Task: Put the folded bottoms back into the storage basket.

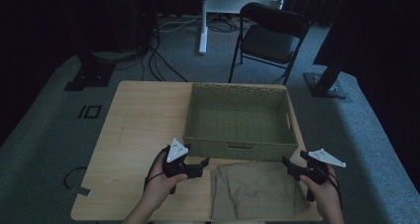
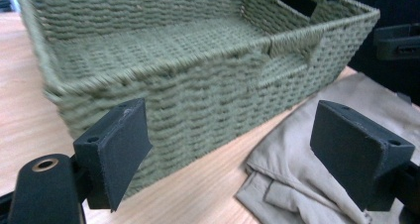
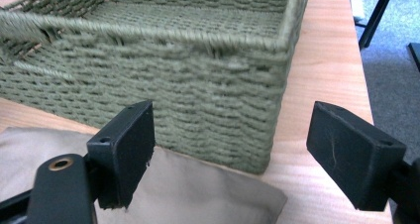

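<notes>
Both the left gripper and right gripper are hovering with jaws apart (nothing between), flanking the folded cloth at the table's near edge, beside the basket.

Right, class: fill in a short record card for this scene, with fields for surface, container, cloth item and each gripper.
surface: wooden table
container: green woven basket, nothing inside, on the far right part of the table
cloth item: folded beige garment, flat on the table at the near edge, just in front of the basket
left gripper: jaws open, nothing between them, at the garment's left side
right gripper: jaws open, nothing between them, at the garment's right side
background: black folding chair on grey carpet
</notes>
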